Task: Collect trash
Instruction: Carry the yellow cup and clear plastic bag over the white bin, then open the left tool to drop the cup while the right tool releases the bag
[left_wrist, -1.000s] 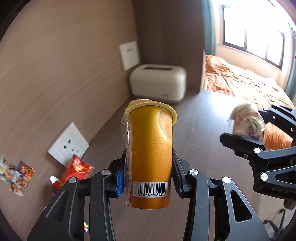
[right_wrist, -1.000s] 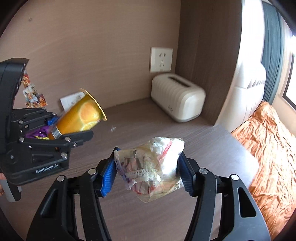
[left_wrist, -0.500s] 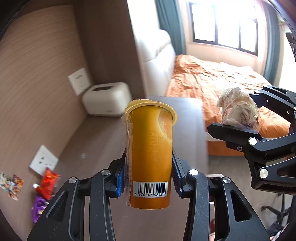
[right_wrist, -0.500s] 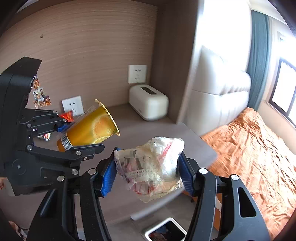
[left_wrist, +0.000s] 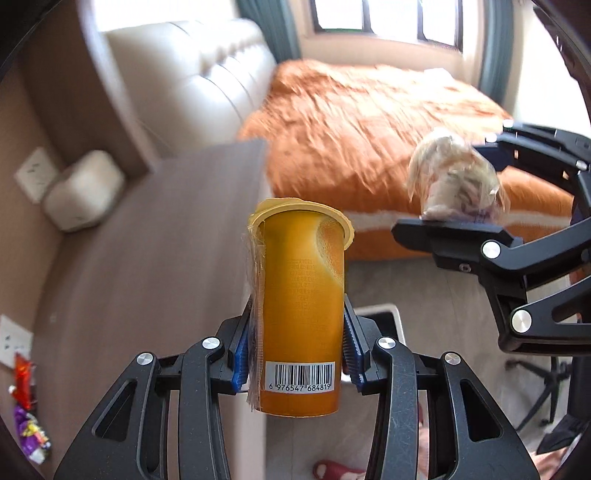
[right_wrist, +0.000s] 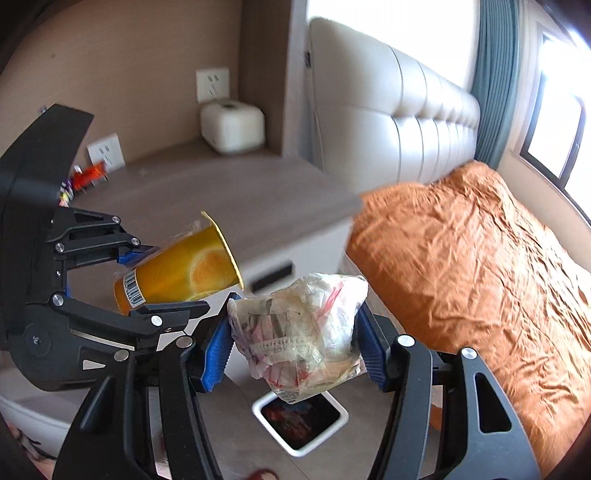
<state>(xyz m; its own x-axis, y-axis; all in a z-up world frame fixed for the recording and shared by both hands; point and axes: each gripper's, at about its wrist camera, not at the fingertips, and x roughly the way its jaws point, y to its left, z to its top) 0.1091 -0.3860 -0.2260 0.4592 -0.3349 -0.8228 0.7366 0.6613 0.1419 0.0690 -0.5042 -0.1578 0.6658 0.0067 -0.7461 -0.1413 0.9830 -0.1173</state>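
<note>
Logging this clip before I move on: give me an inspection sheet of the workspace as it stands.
Surface: wood-grain desk, mostly bare.
Job's things: orange cup in the left gripper; crumpled plastic bag in the right gripper; white bin on the floor, below the bag in the right wrist view.
Clutter: red and purple snack wrappers at the wall; white toaster-like box in the corner.
Grippers: both shut on their loads, held off the desk edge.
Cables: nothing seen.
Surroundings: bed with orange cover, cream headboard, window, wall sockets.
</note>
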